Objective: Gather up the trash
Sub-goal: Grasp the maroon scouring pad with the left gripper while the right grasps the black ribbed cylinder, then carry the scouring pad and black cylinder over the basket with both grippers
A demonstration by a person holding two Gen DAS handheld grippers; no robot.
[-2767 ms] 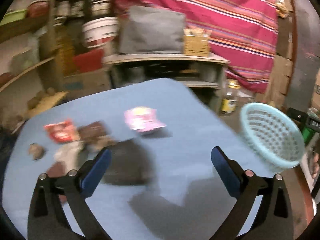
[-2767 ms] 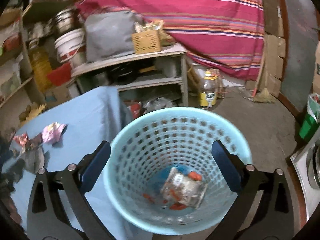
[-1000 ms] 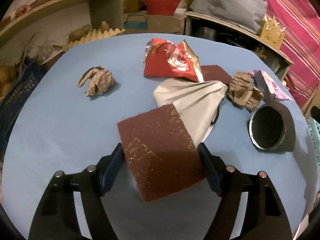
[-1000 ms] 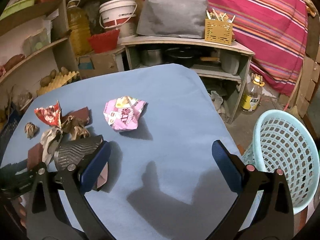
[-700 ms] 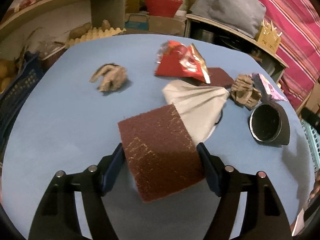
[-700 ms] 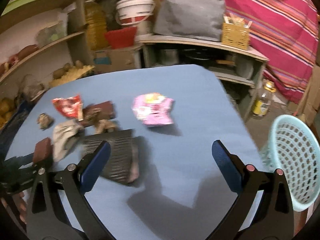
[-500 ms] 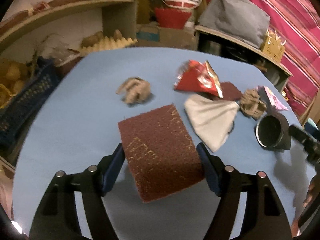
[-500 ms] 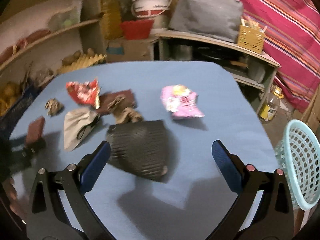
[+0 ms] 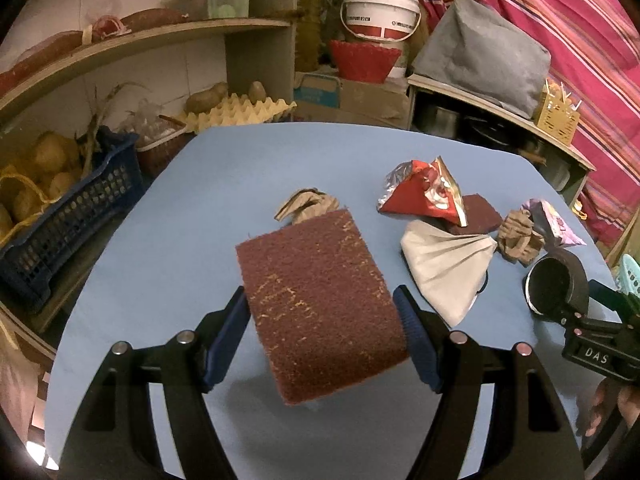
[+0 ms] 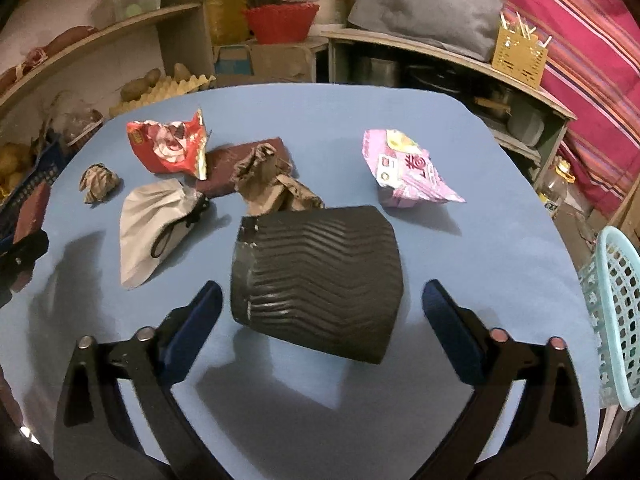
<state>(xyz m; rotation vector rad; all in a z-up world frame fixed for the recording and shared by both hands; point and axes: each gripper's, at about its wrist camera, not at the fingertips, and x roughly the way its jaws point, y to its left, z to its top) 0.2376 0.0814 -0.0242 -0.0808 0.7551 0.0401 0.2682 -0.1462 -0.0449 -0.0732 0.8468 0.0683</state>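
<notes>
My left gripper [image 9: 320, 320] is shut on a brown scouring pad [image 9: 320, 308] and holds it above the blue table [image 9: 192, 208]. My right gripper [image 10: 320, 312] is open around a black ribbed paper cup [image 10: 318, 280] lying on its side; the fingers stand apart from it. On the table lie a red snack wrapper [image 10: 170, 148], a grey pouch [image 10: 154, 224], crumpled brown paper [image 10: 272, 184], a small brown paper ball [image 10: 98, 180], a second brown pad [image 10: 232, 164] and a pink wrapper [image 10: 404, 170].
A light-blue perforated basket [image 10: 616, 320] stands off the table's right edge. Shelves with an egg tray [image 9: 236, 110], a blue crate [image 9: 68, 216] of potatoes, buckets and a grey bag [image 10: 428, 4] ring the far side. A striped red cloth [image 9: 580, 40] hangs at right.
My left gripper has lifted and drawn back with the brown pad. My right gripper has swung from the basket to the table and closed in on the black cup.
</notes>
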